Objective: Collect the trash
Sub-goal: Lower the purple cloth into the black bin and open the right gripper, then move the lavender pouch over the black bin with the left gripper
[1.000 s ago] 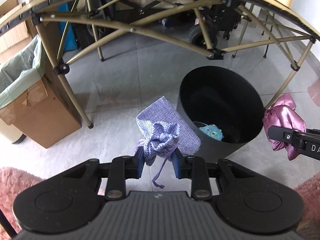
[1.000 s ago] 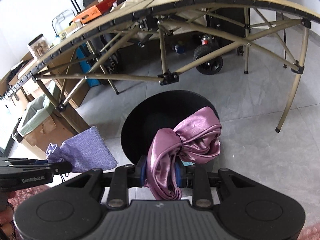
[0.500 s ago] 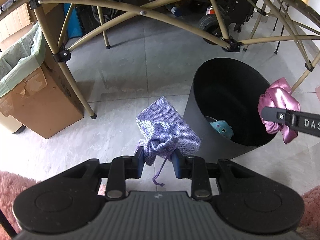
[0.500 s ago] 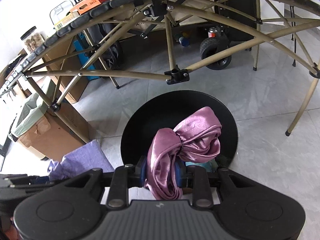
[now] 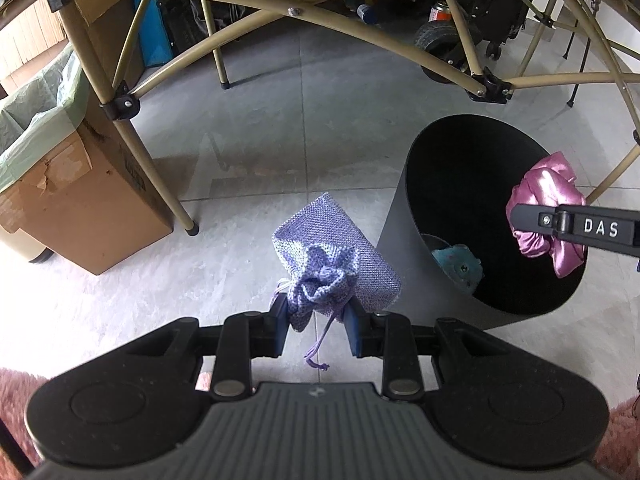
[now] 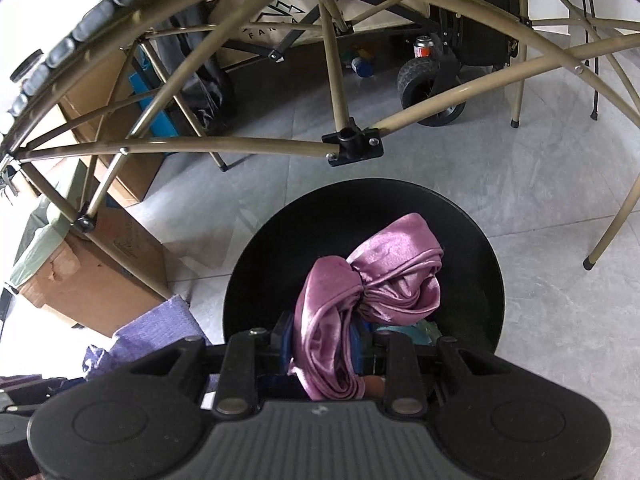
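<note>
My left gripper is shut on a lilac woven drawstring pouch, held above the floor just left of a black round bin. My right gripper is shut on a crumpled pink satin cloth, held over the bin's open mouth. The cloth and right finger also show in the left wrist view, above the bin's right side. A teal item lies inside the bin. The pouch shows at the lower left of the right wrist view.
A folding table's tan metal legs cross overhead and stand on the grey tile floor. A cardboard box with a green liner stands left. A wheeled cart is behind. Pink rug lies at the near corners.
Both grippers have moved forward and lower toward the bin. The pink cloth now hangs over the bin's mouth. The pouch stays gripped to the bin's left.
</note>
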